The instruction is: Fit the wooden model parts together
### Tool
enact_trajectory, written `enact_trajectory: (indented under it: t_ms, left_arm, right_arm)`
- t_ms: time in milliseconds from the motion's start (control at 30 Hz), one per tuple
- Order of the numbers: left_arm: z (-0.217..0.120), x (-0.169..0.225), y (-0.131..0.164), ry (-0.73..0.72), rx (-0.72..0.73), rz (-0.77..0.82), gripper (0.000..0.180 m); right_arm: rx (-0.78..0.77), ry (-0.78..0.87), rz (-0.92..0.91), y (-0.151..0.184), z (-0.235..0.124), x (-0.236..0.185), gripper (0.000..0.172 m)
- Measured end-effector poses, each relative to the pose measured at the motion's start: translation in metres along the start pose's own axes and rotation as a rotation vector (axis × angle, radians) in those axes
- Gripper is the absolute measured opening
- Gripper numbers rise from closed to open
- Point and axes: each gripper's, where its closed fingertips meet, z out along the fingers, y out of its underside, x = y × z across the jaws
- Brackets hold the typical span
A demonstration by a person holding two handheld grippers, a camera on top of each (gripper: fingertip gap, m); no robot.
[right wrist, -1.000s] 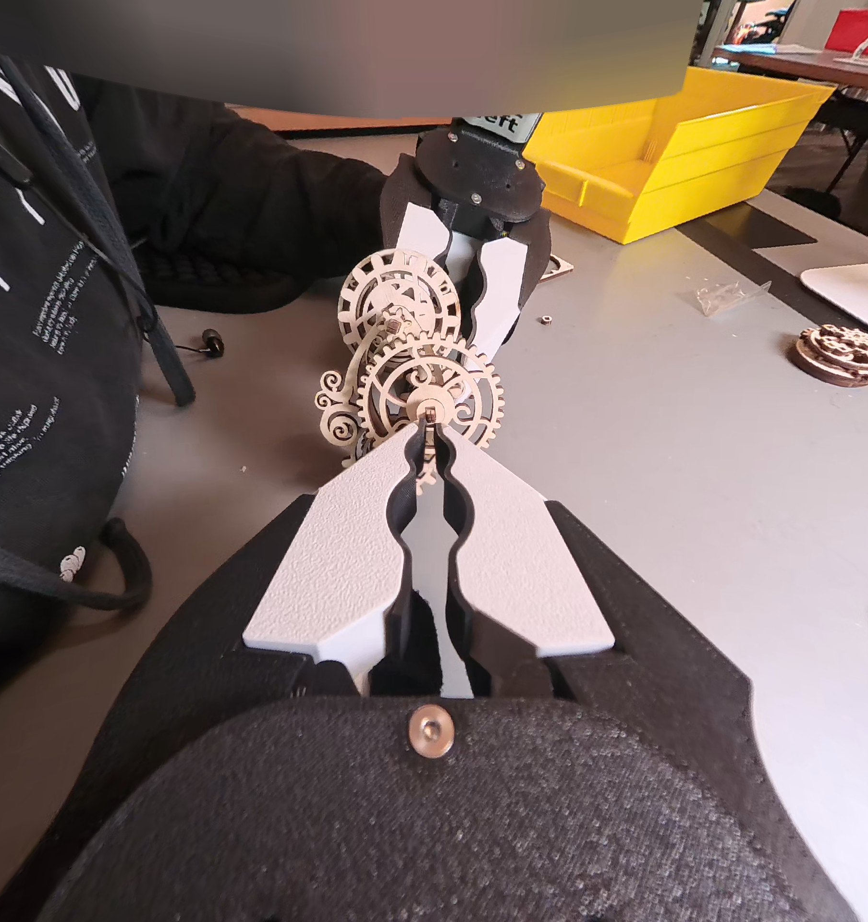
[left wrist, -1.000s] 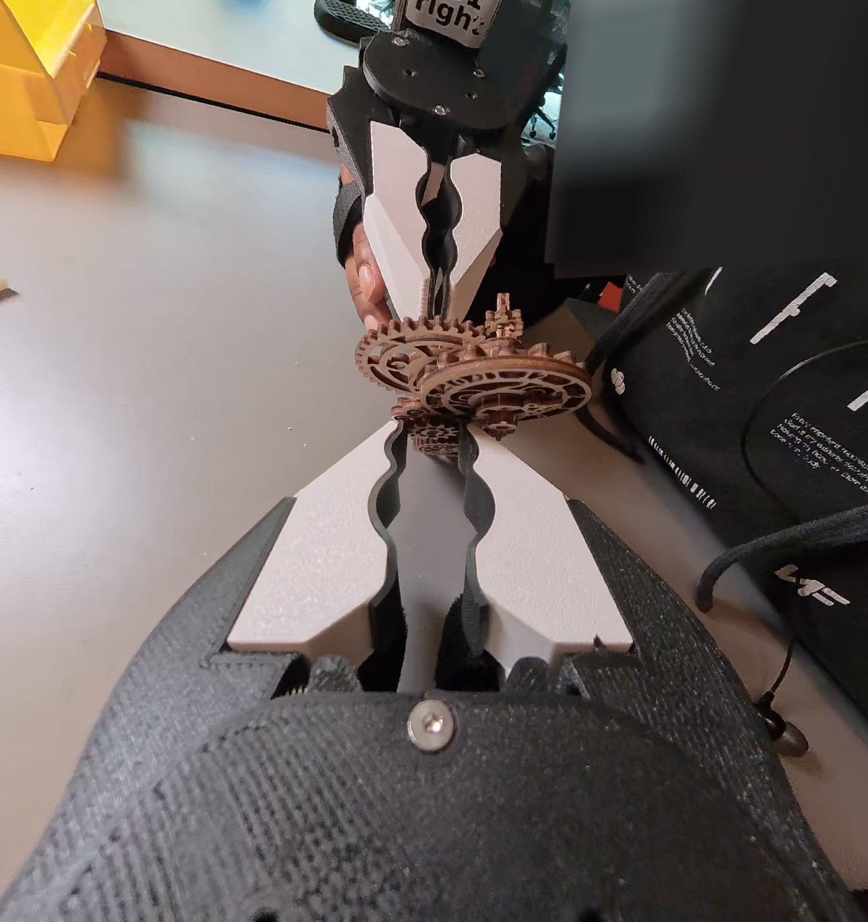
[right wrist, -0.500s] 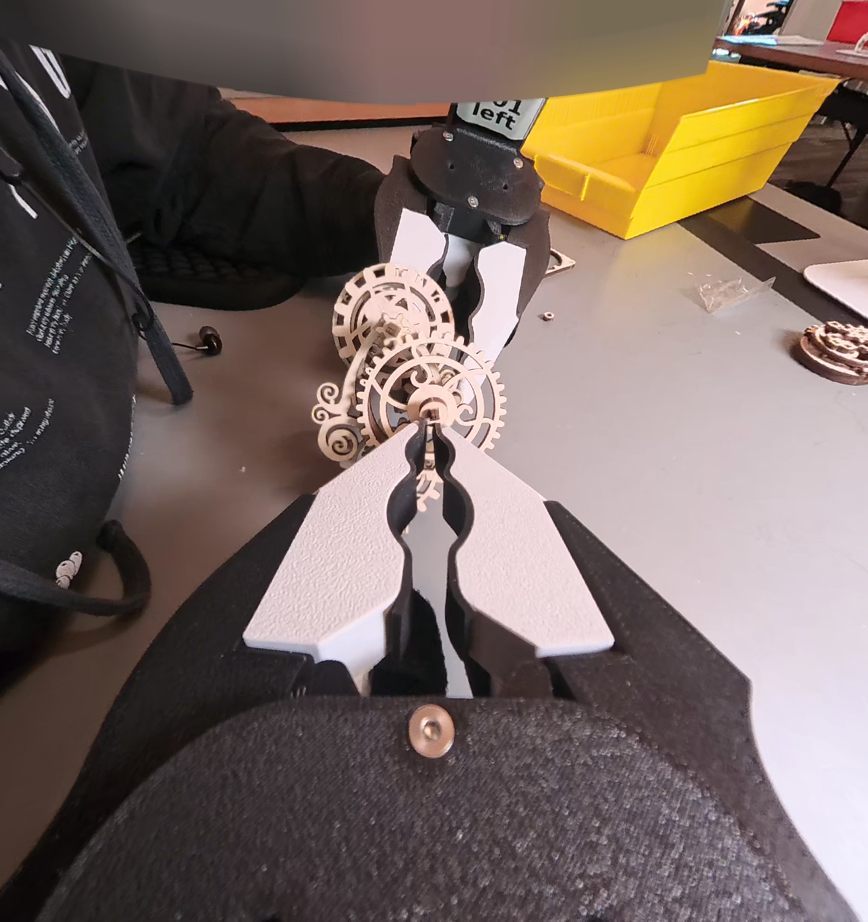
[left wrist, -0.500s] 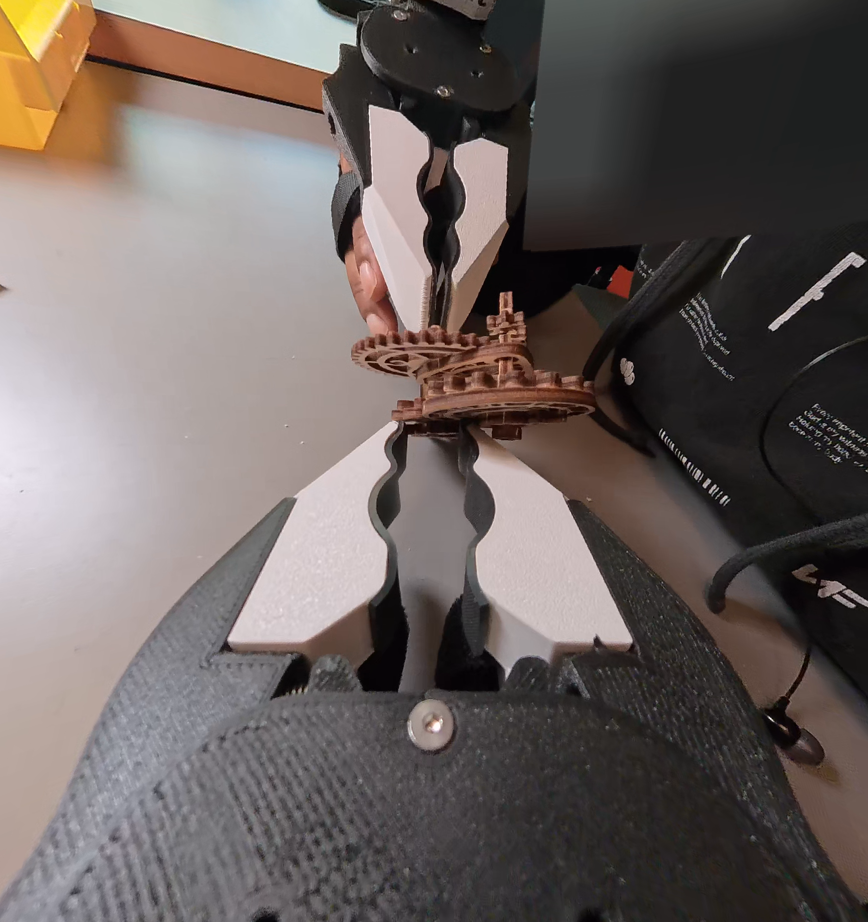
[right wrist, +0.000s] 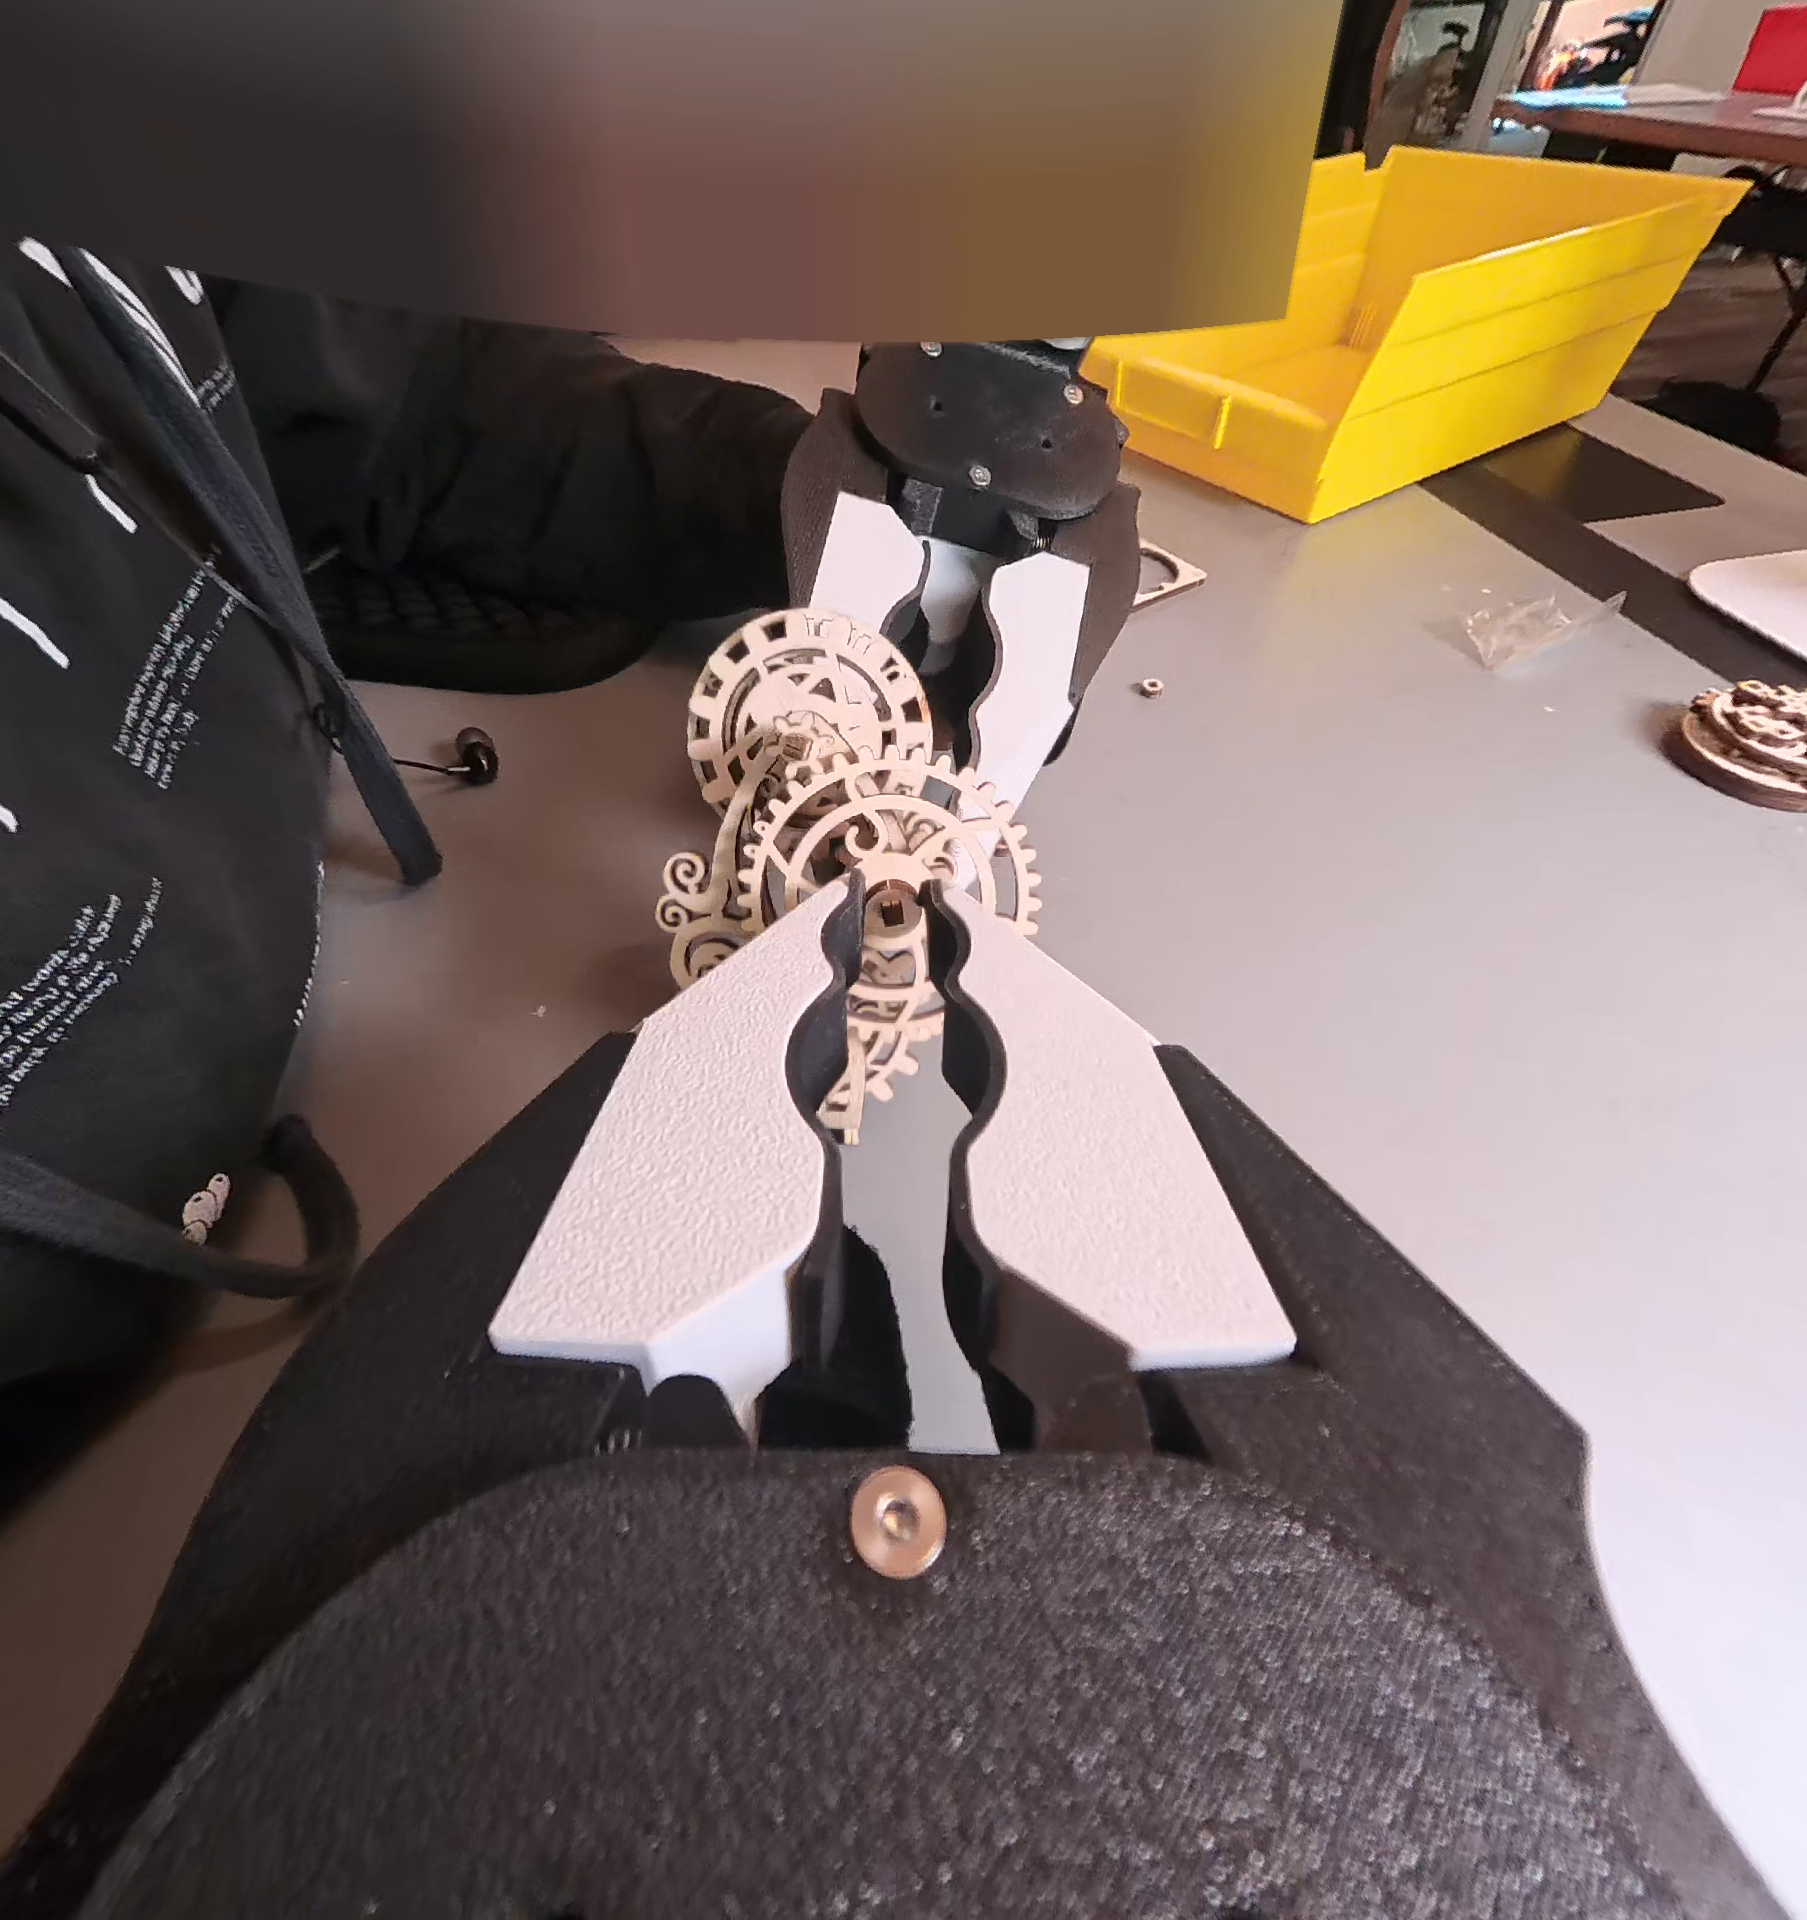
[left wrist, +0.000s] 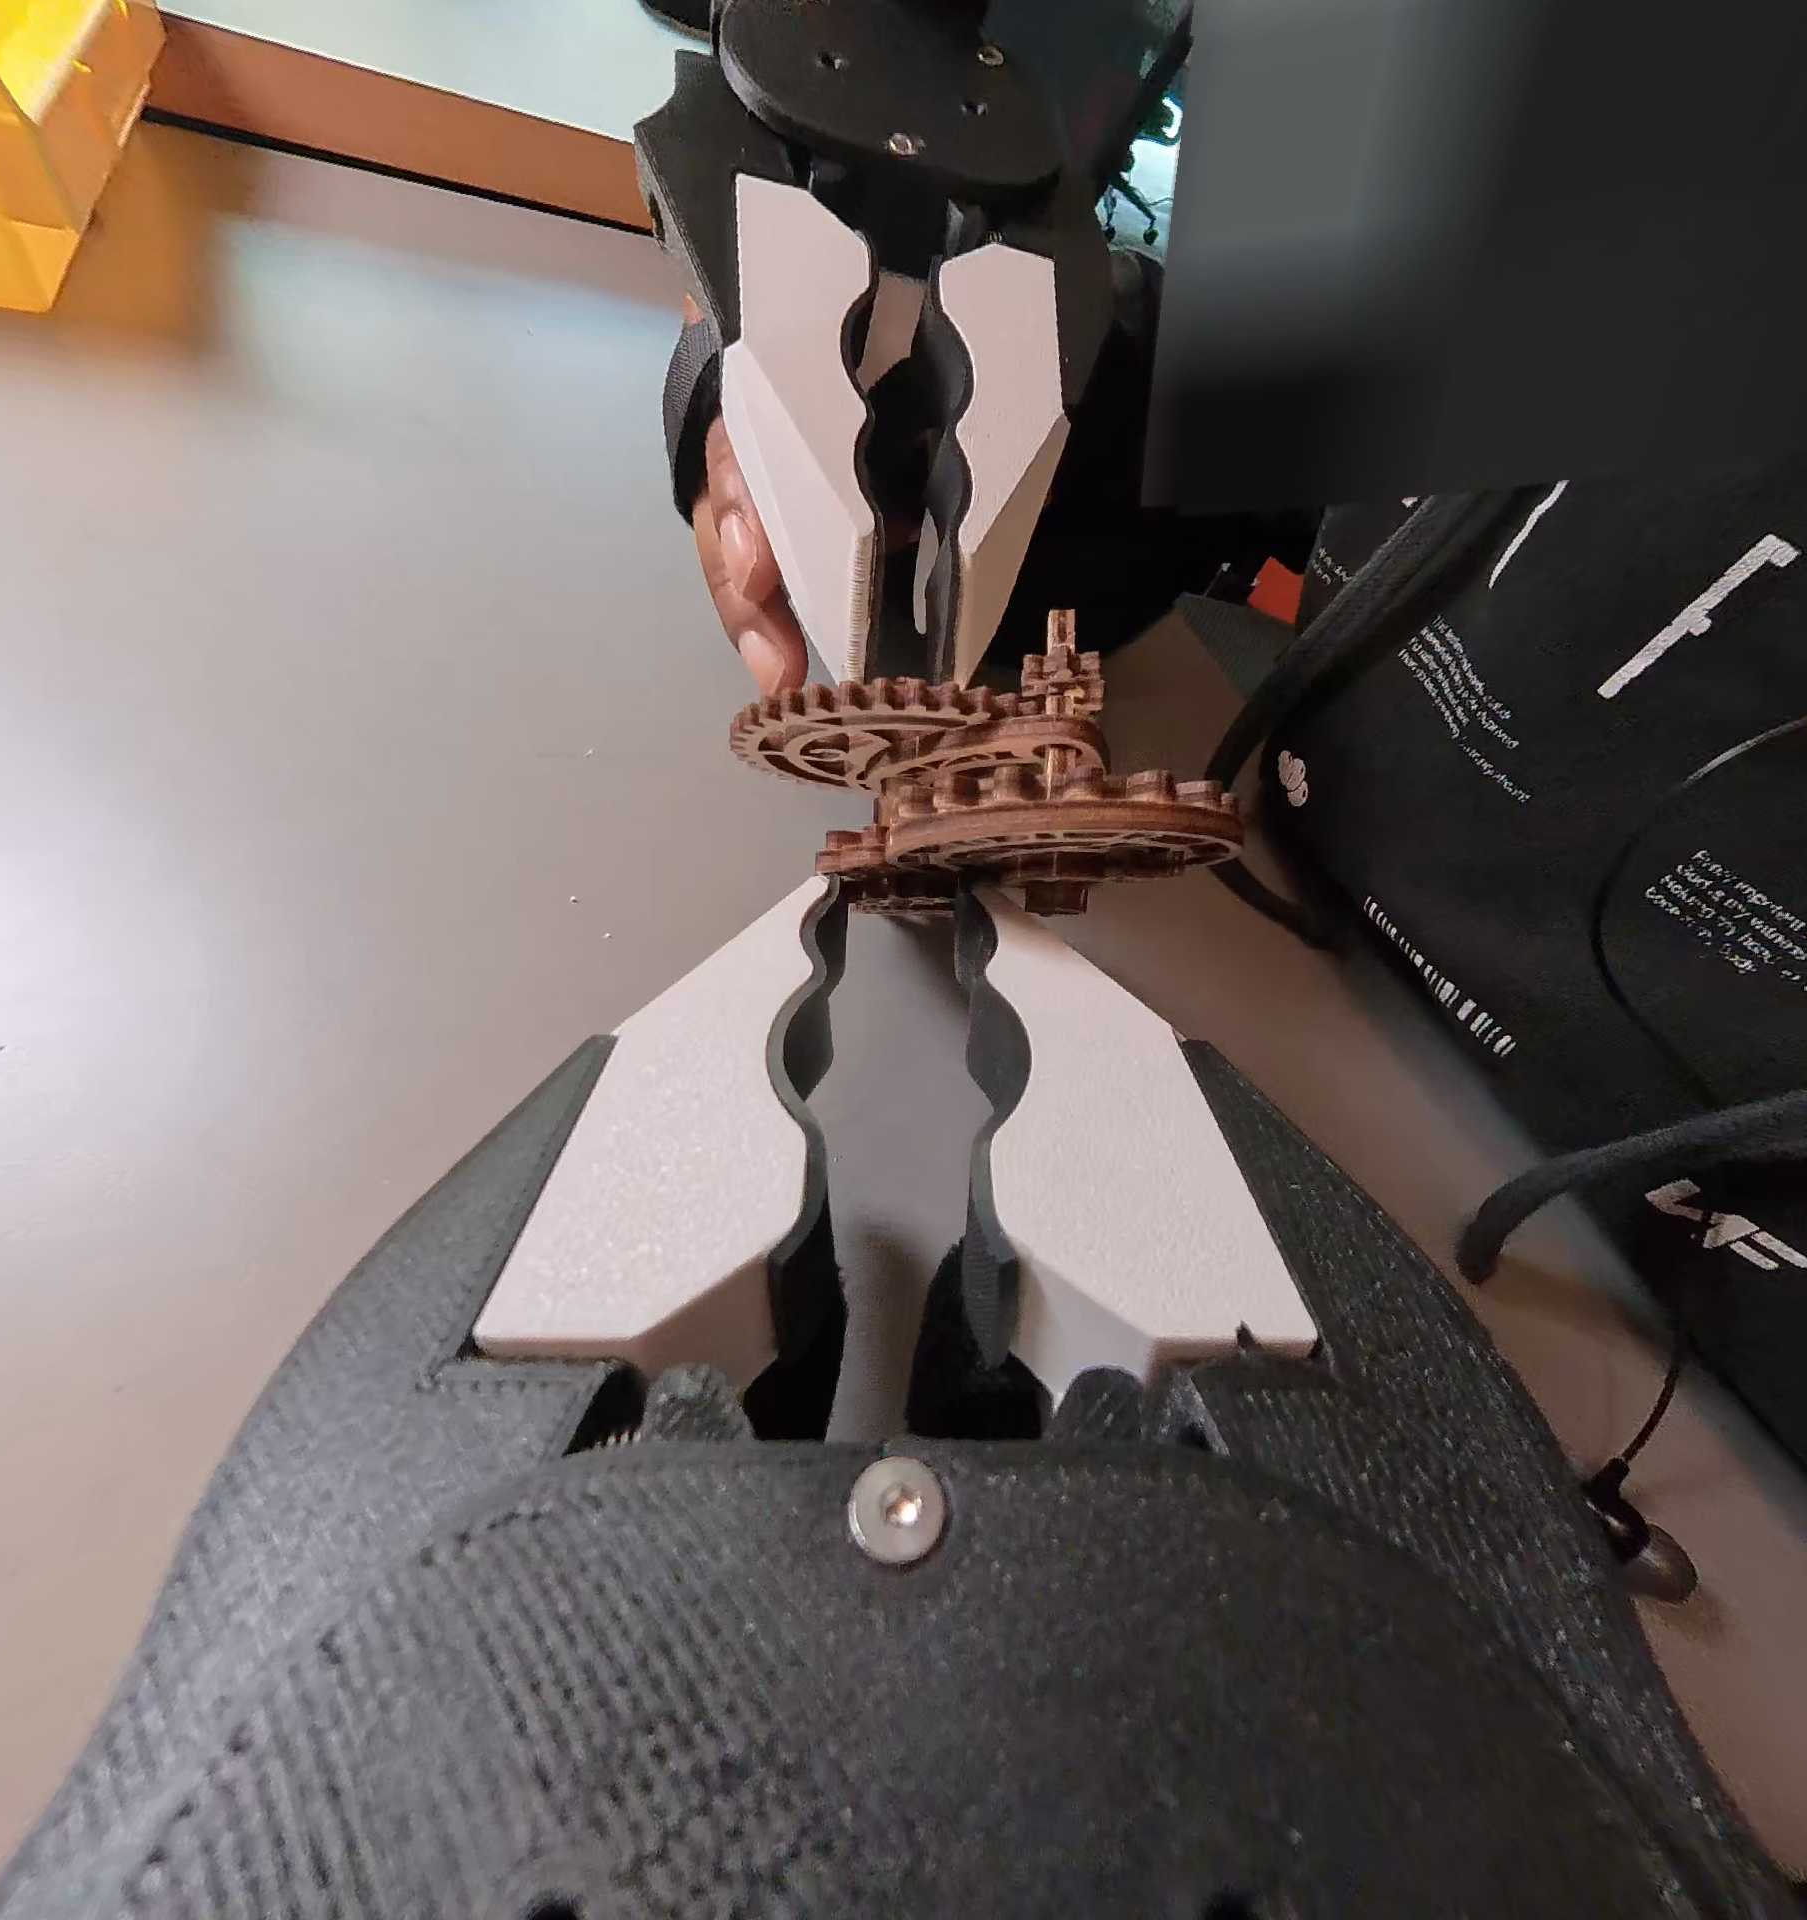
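A wooden gear model (left wrist: 992,810) of several meshed gears is held above the grey table (left wrist: 307,727). My left gripper (left wrist: 904,902) is shut on its lower part from below. In the right wrist view the model (right wrist: 837,821) faces me, with the left gripper (right wrist: 966,727) behind it. My right gripper (right wrist: 894,906) is open. Its pads (right wrist: 845,914) stand on either side of the front gear's round hub (right wrist: 891,902). In the left wrist view the right gripper (left wrist: 909,665) points down at the upper gear with its jaws apart.
A yellow bin (right wrist: 1398,343) stands at the back right. Another wooden gear piece (right wrist: 1766,732), a small nut (right wrist: 1148,686), a clear bag (right wrist: 1522,623) and a white tray's corner (right wrist: 1792,592) lie to the right. A person's black hoodie (right wrist: 99,727) fills the left.
My right gripper was shut on the small peg at the front gear's centre; its jaws have now opened around the hub. The left gripper keeps its hold, and the model tilted slightly.
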Motion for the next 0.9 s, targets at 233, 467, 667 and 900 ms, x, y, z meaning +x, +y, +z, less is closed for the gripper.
enact_trajectory:
  t_ms: [233, 467, 667, 900]
  left_arm:
    - [0.001, 0.001, 0.0, 0.007, 0.005, 0.0, 0.019]
    - [0.002, 0.001, -0.002, 0.003, 0.009, 0.018, 0.019]
    - [0.003, -0.001, -0.003, -0.012, 0.011, 0.023, 0.019]
    - [-0.019, -0.043, -0.002, -0.253, -0.009, 0.032, 0.039]
  right_arm:
    - [-0.035, 0.007, -0.03, 0.0, 0.001, -0.002, 0.009]
    - [-0.061, -0.033, 0.006, 0.005, -0.003, -0.002, 0.017]
    - [-0.109, -0.02, -0.033, 0.003, -0.001, -0.002, 0.009]
    - [-0.639, 0.002, -0.169, 0.01, -0.015, 0.015, 0.009]
